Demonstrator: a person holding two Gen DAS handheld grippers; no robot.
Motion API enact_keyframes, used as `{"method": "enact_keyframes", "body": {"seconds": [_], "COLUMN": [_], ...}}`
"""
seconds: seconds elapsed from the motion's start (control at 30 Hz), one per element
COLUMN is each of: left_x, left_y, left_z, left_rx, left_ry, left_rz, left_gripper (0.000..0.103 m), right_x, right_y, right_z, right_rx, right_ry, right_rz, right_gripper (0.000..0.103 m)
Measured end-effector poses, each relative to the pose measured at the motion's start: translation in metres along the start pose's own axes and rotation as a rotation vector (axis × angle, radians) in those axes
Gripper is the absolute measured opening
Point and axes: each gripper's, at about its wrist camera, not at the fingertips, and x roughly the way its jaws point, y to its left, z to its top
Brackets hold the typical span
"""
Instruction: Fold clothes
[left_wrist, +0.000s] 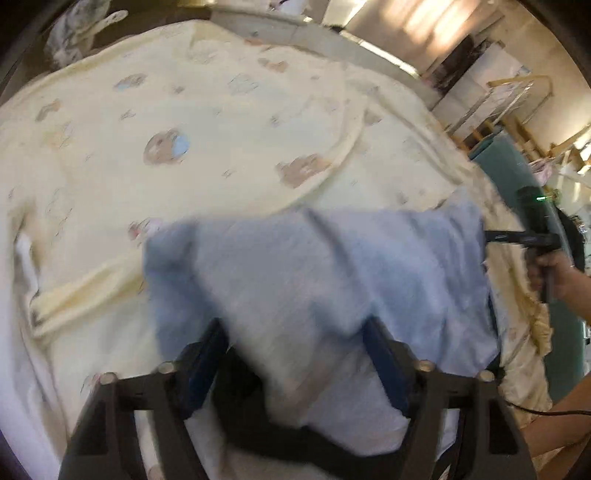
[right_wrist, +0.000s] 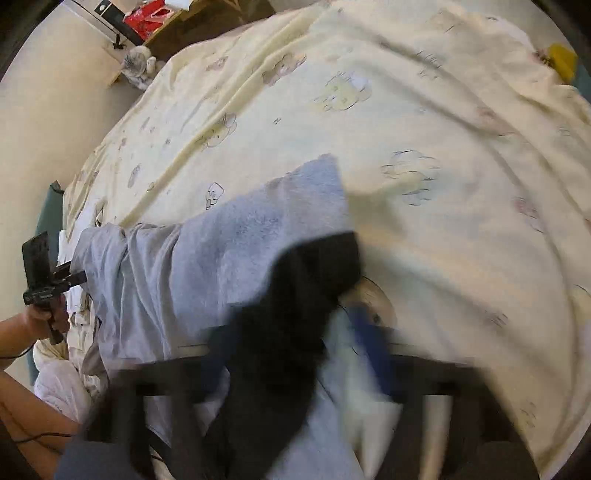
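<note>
A light blue fleecy garment (left_wrist: 314, 266) (right_wrist: 221, 251) lies stretched across a cream bedspread printed with cartoon animals (left_wrist: 184, 110) (right_wrist: 443, 110). My left gripper (left_wrist: 293, 350) stands open at the garment's near edge, with the cloth bulging up between its blue pads (left_wrist: 207, 354). In the right wrist view the left gripper (right_wrist: 72, 275) sits at the garment's left end. My right gripper (right_wrist: 295, 347) is badly blurred, with a black cloth (right_wrist: 295, 314) and pale fabric bunched between its fingers. Seen from the left wrist, the right gripper (left_wrist: 489, 236) touches the garment's right edge.
A person's hand (left_wrist: 554, 273) (right_wrist: 44, 317) holds each gripper handle. A plush toy (right_wrist: 138, 66) and a red box (right_wrist: 147, 14) sit beyond the bed's far corner. A teal bed edge (left_wrist: 517, 173) and a wooden rack (left_wrist: 517, 96) stand on the right, a yellow item (right_wrist: 561, 62) at the bed's far side.
</note>
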Motion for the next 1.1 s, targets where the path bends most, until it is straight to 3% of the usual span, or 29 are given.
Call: {"method": "enact_keyframes", "body": {"seconds": [0.03,0.1,0.2,0.33,0.4,0.5,0.53,0.57,0.63,0.7,0.77,0.83,0.9,0.97,1.0,1.07,1.1], "left_x": [-0.001,0.004,-0.004,-0.011,-0.007,-0.003,-0.003,-0.003,-0.004,-0.014,-0.027,-0.028,-0.028,-0.016,-0.011,-0.001,0.005], "left_y": [-0.006,-0.007,0.006,0.054,0.064,0.063,0.062,0.063,0.068,0.074,0.083,0.094,0.103,0.092,0.077,0.052,0.041], "left_z": [0.004,0.005,0.004,-0.004,-0.006,-0.005,-0.004,-0.003,-0.003,-0.007,-0.013,-0.02,-0.028,-0.043,-0.052,-0.072,-0.083], "left_rx": [0.032,0.047,0.029,-0.12,-0.151,-0.139,-0.137,-0.149,-0.19,-0.218,-0.238,-0.28,-0.319,-0.319,-0.252,-0.17,-0.146], "left_ry": [-0.002,0.021,-0.008,-0.027,-0.001,0.006,0.003,0.009,0.042,0.033,-0.014,-0.001,0.021,0.114,0.156,0.229,0.262], "left_rz": [0.023,0.024,0.083,0.207,0.222,0.258,0.256,0.232,0.164,0.128,0.106,0.098,0.082,0.0,0.01,0.002,-0.011], "left_gripper": [0.003,0.003,0.003,0.004,0.015,0.02,0.023,0.028,0.046,0.046,0.051,0.06,0.06,0.06,0.06,0.06,0.06], "right_x": [0.007,0.009,-0.006,-0.011,-0.002,0.004,0.005,0.005,-0.006,-0.022,-0.035,-0.045,-0.057,-0.071,-0.073,-0.059,-0.054], "right_y": [0.003,0.006,-0.012,-0.055,-0.049,-0.038,-0.036,-0.039,-0.048,-0.056,-0.064,-0.069,-0.071,-0.07,-0.066,-0.038,-0.024], "right_z": [0.004,0.007,0.01,0.018,0.023,0.029,0.03,0.031,0.028,0.023,0.021,0.026,0.032,0.027,0.02,-0.006,-0.019], "right_rx": [-0.008,-0.027,0.037,0.158,0.13,0.094,0.091,0.107,0.152,0.19,0.223,0.243,0.252,0.262,0.252,0.155,0.101], "right_ry": [-0.002,0.0,-0.047,-0.06,-0.04,-0.017,-0.009,0.004,-0.016,-0.058,-0.095,-0.128,-0.172,-0.178,-0.148,0.02,0.069], "right_rz": [0.006,-0.011,-0.115,-0.258,-0.292,-0.326,-0.329,-0.315,-0.264,-0.216,-0.179,-0.174,-0.196,-0.131,-0.07,0.052,0.046], "right_gripper": [0.004,0.004,0.003,0.003,0.004,0.007,0.014,0.023,0.024,0.039,0.063,0.065,0.065,0.065,0.065,0.064,0.064]}}
